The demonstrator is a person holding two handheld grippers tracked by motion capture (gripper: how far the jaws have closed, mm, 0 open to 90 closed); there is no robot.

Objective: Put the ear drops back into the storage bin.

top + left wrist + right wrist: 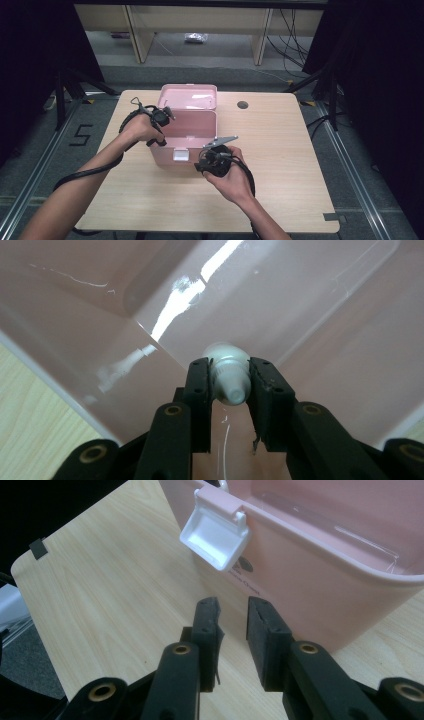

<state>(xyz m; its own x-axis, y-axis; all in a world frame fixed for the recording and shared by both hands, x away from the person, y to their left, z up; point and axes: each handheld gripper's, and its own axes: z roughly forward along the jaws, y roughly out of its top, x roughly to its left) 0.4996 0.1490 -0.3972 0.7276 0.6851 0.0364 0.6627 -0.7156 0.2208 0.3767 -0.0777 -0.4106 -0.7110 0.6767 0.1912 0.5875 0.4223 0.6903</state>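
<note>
High view: we see the table (280, 165), pale wood grain, carrying a pink box (187, 127) near its middle with the lid (190, 96) thrown back toward the far edge. A round hole (242, 105) sits in the tabletop to the box's right, and a patch of tape (334, 217) marks the near right corner. On the floor to the left a "5" (81, 135) is laid out in dark tape. Past the table stand pale shelf legs and loose cables.

Our left gripper (161, 116) hangs over the box's left rim, pointing down into it. In the left gripper view its pads clamp a small white bottle (229, 375) by the neck, cap toward the camera, with the box's glossy pink floor and walls (310, 330) just behind it; whether the bottle touches the floor we cannot tell.

Our right gripper (212, 159) sits just in front of the box, close by its near wall. In the right gripper view its jaws stand apart with nothing between them, over bare wood just beside the box wall (305, 585). A white latch (215, 535) hangs flipped out from the front rim above them. Below the latch there is dark print (245, 575) on the wall, too small and slanted for us to read.
</note>
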